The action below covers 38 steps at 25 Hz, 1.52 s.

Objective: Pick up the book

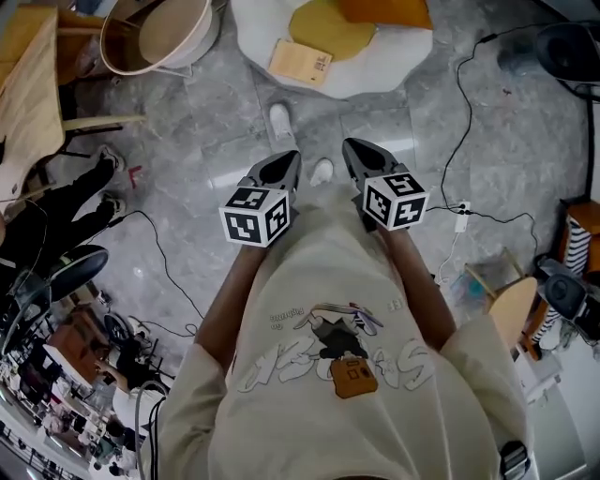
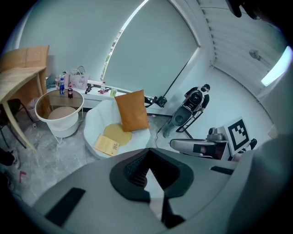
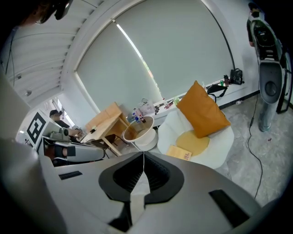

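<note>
A thin tan book (image 1: 300,62) lies on the seat of a white chair (image 1: 412,52), beside a round yellow cushion (image 1: 330,30) and an orange pillow (image 1: 384,11). I hold both grippers close to my chest, well short of the chair and pointing toward it. My left gripper (image 1: 289,159) has its jaws together with nothing between them. My right gripper (image 1: 352,148) is also shut and empty. The left gripper view has the book (image 2: 106,145) ahead beyond its tips (image 2: 149,149). In the right gripper view the book (image 3: 179,152) lies beyond the tips (image 3: 143,152).
A round white basket table (image 1: 159,33) stands left of the chair, and a wooden table (image 1: 28,94) further left. Black cables (image 1: 459,112) run over the grey floor at the right. A seated person's legs (image 1: 66,202) are at the left. Equipment (image 2: 190,107) stands right of the chair.
</note>
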Motion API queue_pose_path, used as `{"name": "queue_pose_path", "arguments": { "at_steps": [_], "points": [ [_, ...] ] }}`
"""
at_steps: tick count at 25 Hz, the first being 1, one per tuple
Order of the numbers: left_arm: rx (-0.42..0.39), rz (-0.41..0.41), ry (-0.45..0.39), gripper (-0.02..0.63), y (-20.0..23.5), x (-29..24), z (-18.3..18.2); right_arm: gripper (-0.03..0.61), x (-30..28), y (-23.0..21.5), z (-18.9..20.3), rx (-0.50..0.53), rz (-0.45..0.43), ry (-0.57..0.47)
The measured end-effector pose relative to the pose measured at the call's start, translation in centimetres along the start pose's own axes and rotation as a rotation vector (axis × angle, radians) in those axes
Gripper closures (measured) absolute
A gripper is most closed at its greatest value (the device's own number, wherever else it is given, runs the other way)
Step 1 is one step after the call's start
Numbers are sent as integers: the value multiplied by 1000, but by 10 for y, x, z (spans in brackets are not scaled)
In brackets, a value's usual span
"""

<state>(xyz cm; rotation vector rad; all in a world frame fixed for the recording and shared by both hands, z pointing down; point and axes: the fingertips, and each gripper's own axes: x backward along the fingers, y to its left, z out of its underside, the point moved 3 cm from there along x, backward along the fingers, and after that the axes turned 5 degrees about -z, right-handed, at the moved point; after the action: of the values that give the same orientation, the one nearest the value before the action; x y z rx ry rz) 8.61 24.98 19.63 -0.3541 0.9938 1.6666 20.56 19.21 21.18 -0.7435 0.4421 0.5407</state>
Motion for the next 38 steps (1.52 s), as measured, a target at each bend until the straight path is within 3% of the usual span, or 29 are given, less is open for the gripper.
{"name": "queue_pose_path", "arguments": {
  "at_steps": [9, 17, 27, 38],
  "points": [
    [44, 68, 8, 607, 53, -58, -88, 554, -66, -17, -80, 61, 41, 45],
    [63, 92, 59, 607, 108, -96, -137, 554, -140, -30, -125, 94, 36, 155],
    [91, 108, 90, 607, 158, -136, -158, 554, -196, -55, -155, 151, 52, 222],
    [182, 1, 99, 607, 179, -169, -127, 552, -232, -102, -145, 239, -81, 327]
  ]
}}
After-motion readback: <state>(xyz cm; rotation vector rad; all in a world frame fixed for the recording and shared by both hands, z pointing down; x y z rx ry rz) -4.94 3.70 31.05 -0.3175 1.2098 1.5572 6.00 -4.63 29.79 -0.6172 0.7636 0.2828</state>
